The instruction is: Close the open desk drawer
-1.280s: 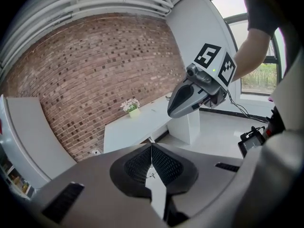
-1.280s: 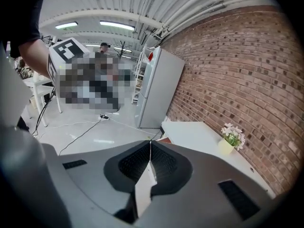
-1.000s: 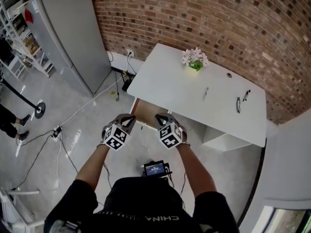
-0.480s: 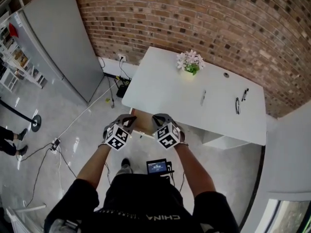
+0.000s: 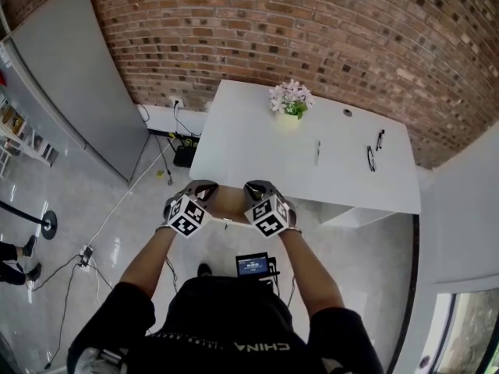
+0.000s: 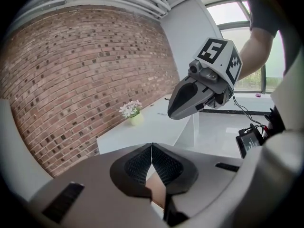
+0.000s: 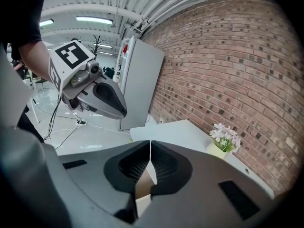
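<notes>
- Drawer [image 5: 227, 203] shows less wood than 1 s ago, so it looks partly pushed under the counter [image 5: 257, 150].
- Left gripper [image 5: 203, 188] and right gripper [image 5: 258, 188]: fingers pressed together, holding nothing.
- Drawer sits between and below the fingers; contact unclear.

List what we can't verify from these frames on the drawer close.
- Brown wooden drawer: its front and how far out it stands; head view, covered by the left hand-held gripper and right hand-held gripper.
- Tip contact with the drawer: both gripper views, each gripper's own shut jaws block it.
- Small dark items on the white desk: head view, too small to identify.
</notes>
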{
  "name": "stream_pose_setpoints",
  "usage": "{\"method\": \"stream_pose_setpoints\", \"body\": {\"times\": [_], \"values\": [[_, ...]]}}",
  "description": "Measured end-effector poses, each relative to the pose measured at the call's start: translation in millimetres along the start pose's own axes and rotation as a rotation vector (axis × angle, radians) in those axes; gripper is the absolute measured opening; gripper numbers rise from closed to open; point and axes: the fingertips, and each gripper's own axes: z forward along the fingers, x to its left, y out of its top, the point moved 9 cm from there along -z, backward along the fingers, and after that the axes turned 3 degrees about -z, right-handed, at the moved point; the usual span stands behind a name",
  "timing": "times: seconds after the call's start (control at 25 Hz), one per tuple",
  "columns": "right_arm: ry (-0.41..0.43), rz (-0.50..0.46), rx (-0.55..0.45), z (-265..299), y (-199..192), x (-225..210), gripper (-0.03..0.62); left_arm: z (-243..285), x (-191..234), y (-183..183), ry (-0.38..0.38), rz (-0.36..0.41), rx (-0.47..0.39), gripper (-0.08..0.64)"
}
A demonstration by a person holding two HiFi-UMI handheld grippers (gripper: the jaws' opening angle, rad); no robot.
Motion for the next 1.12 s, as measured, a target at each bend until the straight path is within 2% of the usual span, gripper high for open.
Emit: {"method": "stream_pose_setpoints", "body": {"times": [0.24,0.56,0.84,1.12], "values": [[-0.028,0.015,0.021,1,3,3,0.017,3,6,-5,-0.043,0.017,0.005,0.012],[-0.046,0.05,0.05,7,-3,8,0.017,2,12,-13,-0.057,0.027,-0.016,0.012],[-0.075,0.117,0.094,17,-10,31,0.017,-6,18,-43,-0.131,0.027,-0.01,0.012],[-0.069,0.118,0.153,35,-34,58,0.017,1,15,-83,-0.205,0.026,0.027,0.012]]}}
